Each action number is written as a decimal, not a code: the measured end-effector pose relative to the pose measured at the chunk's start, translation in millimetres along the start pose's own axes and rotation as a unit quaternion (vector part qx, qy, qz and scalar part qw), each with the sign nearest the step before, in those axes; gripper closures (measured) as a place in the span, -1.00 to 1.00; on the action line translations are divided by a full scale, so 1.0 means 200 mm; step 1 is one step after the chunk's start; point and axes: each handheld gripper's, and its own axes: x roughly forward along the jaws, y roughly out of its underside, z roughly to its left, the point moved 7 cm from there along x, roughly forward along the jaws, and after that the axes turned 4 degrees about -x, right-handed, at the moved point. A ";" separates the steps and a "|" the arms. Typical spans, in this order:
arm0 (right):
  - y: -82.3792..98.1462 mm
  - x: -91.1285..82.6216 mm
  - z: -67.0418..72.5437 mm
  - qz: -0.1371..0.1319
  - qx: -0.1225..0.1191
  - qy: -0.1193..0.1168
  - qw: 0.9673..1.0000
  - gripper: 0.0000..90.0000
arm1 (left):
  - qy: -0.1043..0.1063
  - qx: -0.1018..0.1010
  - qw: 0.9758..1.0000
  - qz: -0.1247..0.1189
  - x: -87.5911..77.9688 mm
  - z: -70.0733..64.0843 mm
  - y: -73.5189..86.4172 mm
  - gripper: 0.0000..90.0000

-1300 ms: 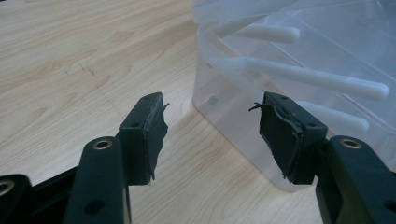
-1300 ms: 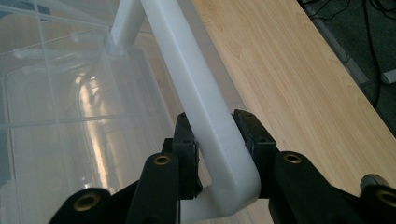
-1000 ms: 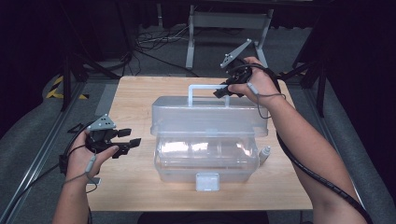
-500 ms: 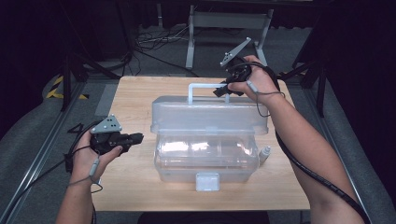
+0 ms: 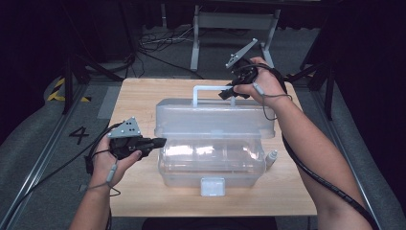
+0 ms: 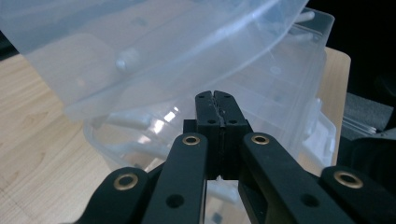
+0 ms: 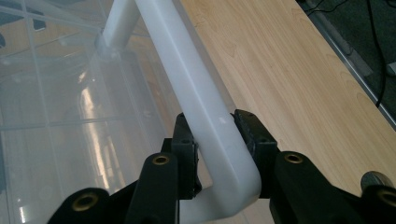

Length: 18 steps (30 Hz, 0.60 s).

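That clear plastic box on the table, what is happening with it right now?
A person works on a clear plastic box at a wooden table with a gripper in each hand. The right gripper is shut on the white handle of the lid, and the lid stands raised over the open box. The left gripper has just closed its fingers with nothing between them, and it points at the left end of the box. A small white bottle lies beside the box's right end.
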 end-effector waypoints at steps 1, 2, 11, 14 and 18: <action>0.00 0.00 0.00 0.000 0.000 0.000 1.000 0.58 | 0.000 0.000 1.000 0.000 0.00 0.00 0.00 1.00; 0.00 0.00 0.00 -0.001 -0.001 0.000 1.000 0.58 | 0.000 -0.003 1.000 -0.004 0.00 0.00 -0.01 1.00; 0.00 0.00 0.00 -0.006 0.002 0.000 1.000 0.57 | -0.010 0.000 1.000 -0.010 0.01 0.01 -0.02 1.00; 0.00 0.00 0.01 -0.016 0.000 -0.001 1.000 0.51 | -0.006 0.000 1.000 -0.012 0.01 0.01 -0.02 1.00; 0.00 0.00 0.03 -0.017 -0.015 -0.007 1.000 0.33 | -0.008 0.001 1.000 -0.013 0.01 0.01 -0.02 1.00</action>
